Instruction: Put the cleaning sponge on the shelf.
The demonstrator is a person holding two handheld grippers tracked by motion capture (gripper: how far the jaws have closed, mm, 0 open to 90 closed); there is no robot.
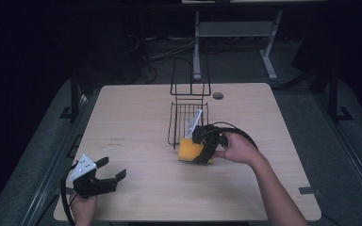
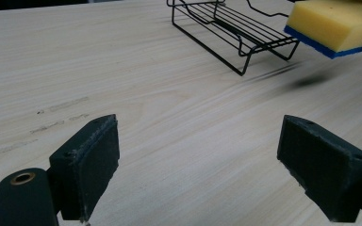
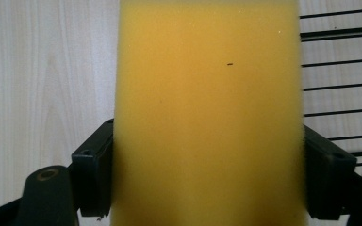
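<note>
A yellow sponge (image 1: pixel 189 150) with a blue underside is held just above the table by my right gripper (image 1: pixel 203 149), shut on it beside the near end of a black wire rack (image 1: pixel 187 120). In the right gripper view the sponge (image 3: pixel 207 108) sits squeezed between both jaws, with the rack's wires (image 3: pixel 339 84) at the right. From the left gripper view the sponge (image 2: pixel 332 23) hangs at the top right, clear of the tabletop, next to the rack (image 2: pixel 231 33). My left gripper (image 1: pixel 108 176) stands open near the table's front left edge, its jaws wide apart with nothing between them.
The wooden table (image 1: pixel 132 122) has a small round hole (image 1: pixel 218 95) near its far edge. A tall wire frame rises at the rack's far end (image 1: pixel 190 75). Faint scuff marks (image 2: pixel 61 110) lie on the wood ahead of the left gripper. Dark floor surrounds the table.
</note>
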